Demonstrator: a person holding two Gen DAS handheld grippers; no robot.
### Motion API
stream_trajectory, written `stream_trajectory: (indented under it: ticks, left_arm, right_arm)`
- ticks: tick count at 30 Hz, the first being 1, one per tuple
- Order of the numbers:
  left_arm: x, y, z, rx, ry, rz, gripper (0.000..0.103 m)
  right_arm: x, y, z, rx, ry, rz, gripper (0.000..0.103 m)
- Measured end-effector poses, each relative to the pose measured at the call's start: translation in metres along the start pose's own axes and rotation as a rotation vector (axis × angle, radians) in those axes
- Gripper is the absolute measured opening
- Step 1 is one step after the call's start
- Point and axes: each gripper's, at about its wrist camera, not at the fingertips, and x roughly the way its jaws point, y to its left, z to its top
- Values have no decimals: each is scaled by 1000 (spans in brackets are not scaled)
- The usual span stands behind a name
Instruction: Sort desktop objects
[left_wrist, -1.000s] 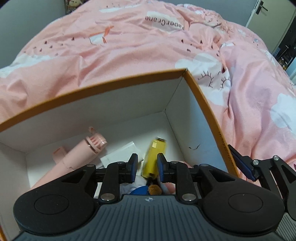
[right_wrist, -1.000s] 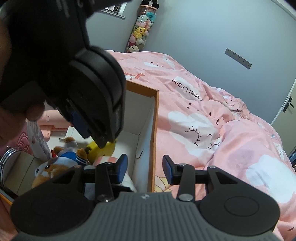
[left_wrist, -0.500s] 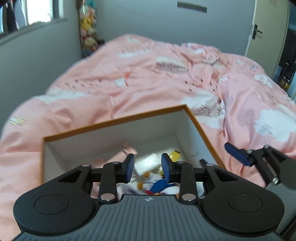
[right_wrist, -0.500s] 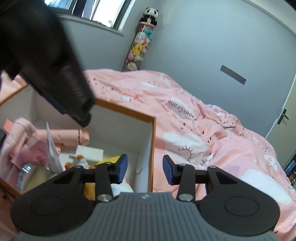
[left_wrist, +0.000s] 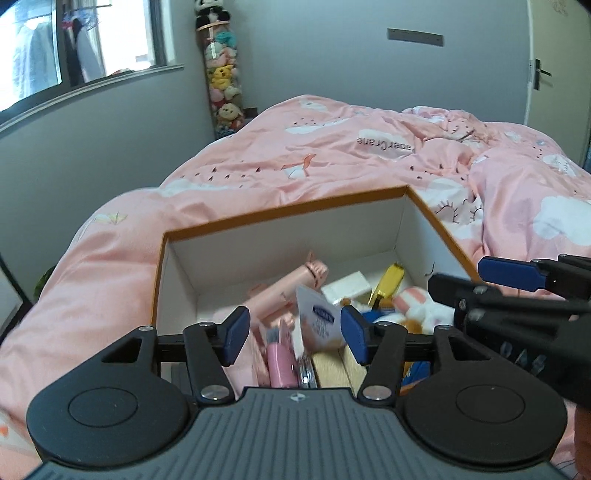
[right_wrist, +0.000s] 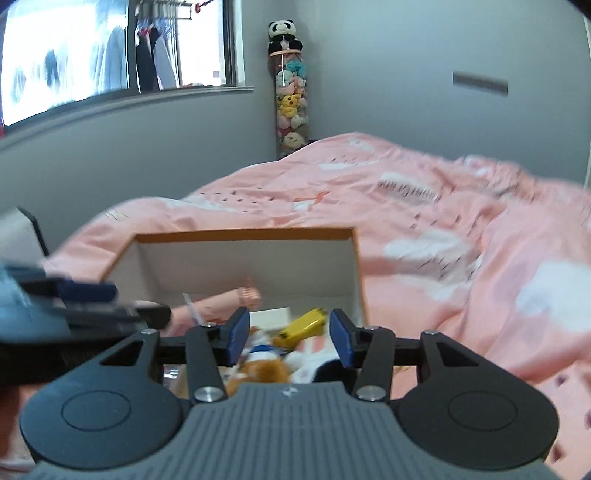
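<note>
Both tools are hanging empty over the filled box, jaws apart.

Left tool (left_wrist: 293, 334) and right tool (right_wrist: 287, 334) are hovering side by side above the orange-rimmed box (left_wrist: 280, 216), which is sitting against the pink bed quilt (left_wrist: 332, 155); a pink tube (left_wrist: 291, 288), a yellow item (left_wrist: 388, 286), a white pouch (left_wrist: 317, 321) and a plush toy (right_wrist: 258, 369) are lying jumbled inside. Reaching in together, the tools are likely to knock each other, or snag the pouch and drag neighbours out.

Soft daylight from the window (right_wrist: 110, 55); fisheye-bent edges; right view motion-blurred
</note>
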Motion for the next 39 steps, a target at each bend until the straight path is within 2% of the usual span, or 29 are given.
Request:
stream_trajectory:
  ticks: [5,13,21,29,39]
  left_arm:
    - [-3,7,-17,-64,-17,36,75]
    - [-1,13,-38,-98,-36,107,87]
    - [6,18,-46,-137,10,103,87]
    - [11,21,-49,-162,17,111,89]
    - [15,23,-51,-172,24,114,90]
  right_arm:
    - [3,0,-10,24,28,68,56]
    - [1,12,-21,-22,19,82,64]
    - [7,16,-29,-43,39,75,66]
    - [20,14,-38,-42,98,77,67]
    - [25,13,-42,-38,102,79,68]
